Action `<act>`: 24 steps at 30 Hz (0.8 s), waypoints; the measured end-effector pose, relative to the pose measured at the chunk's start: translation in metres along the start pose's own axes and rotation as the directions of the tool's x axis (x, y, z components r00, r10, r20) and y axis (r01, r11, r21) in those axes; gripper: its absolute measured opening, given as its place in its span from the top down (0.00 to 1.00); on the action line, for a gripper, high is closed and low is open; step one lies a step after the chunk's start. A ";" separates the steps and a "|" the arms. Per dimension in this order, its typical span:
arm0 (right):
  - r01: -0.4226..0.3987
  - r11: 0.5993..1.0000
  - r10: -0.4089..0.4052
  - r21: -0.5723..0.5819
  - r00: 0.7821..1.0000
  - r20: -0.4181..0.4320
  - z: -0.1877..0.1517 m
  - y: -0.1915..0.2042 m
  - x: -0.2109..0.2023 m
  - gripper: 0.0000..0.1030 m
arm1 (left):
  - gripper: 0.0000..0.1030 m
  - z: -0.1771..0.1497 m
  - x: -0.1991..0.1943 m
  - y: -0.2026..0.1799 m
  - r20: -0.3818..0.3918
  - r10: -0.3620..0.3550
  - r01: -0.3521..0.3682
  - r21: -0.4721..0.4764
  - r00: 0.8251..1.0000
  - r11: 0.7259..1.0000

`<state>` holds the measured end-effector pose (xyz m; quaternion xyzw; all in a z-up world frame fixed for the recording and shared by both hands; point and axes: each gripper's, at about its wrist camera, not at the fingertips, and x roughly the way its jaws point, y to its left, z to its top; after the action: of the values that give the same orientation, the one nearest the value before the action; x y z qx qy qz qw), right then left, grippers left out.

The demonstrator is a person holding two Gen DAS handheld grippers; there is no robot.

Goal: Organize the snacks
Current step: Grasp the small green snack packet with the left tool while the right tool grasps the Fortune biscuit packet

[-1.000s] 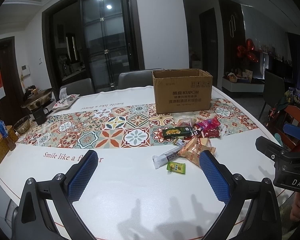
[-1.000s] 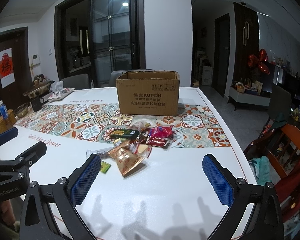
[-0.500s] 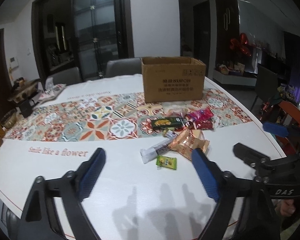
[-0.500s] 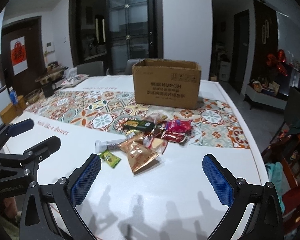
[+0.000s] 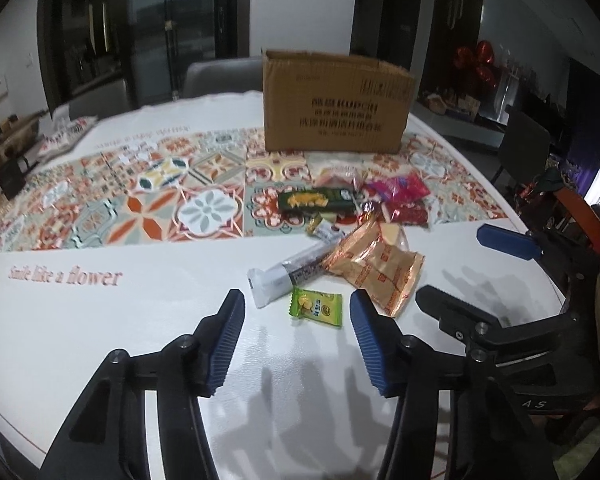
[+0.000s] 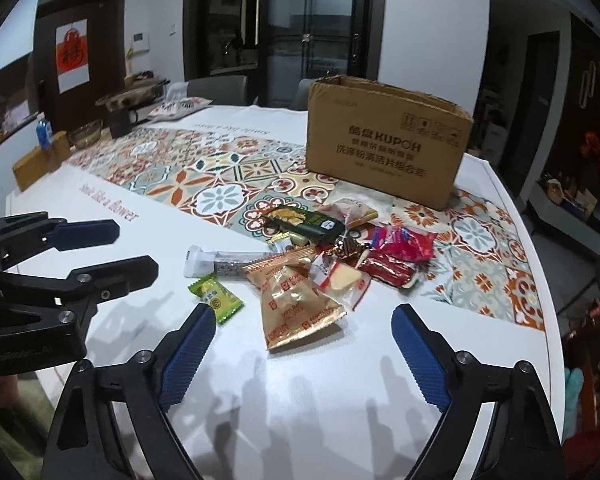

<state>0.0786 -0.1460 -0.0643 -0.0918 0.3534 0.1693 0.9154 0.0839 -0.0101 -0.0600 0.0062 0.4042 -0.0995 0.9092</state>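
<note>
A dim dining room with dark glazed doors lies behind the round tabletop, whose smooth white cover carries a broad band of patterned tile print and a line of pink script. On that band stands an open brown cardboard box with corrugated, slightly dented flaps and printed lettering on its side. In front of it the snacks lie in a loose heap: a flat dark green packet, crinkly red foil wrappers, a clear pouch showing a pale wedge, and a glossy copper-coloured bag printed with small red squares. A long silvery-white bar wrapper lies at the heap's near edge, and just beside it a small green candy packet with crimped ends sits flat on the white cover. My left hand-held gripper hangs over the cover with its ribbed blue pads closing, the green packet ahead between the tips but not touched. My right hand-held gripper is also narrowing, wide apart and empty, with the copper bag's near end just beyond its tips.
</note>
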 end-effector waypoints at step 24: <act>-0.087 0.996 0.086 0.003 0.988 -0.128 0.010 -0.008 0.071 0.30 | 0.77 0.009 0.075 0.010 -0.218 -0.100 0.085 -0.077 0.971 0.993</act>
<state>0.1373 -0.1329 -0.1046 -0.0883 0.4150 0.2030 0.8825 0.1414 -0.0145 -0.1101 -0.0323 0.5060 -0.1266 0.8526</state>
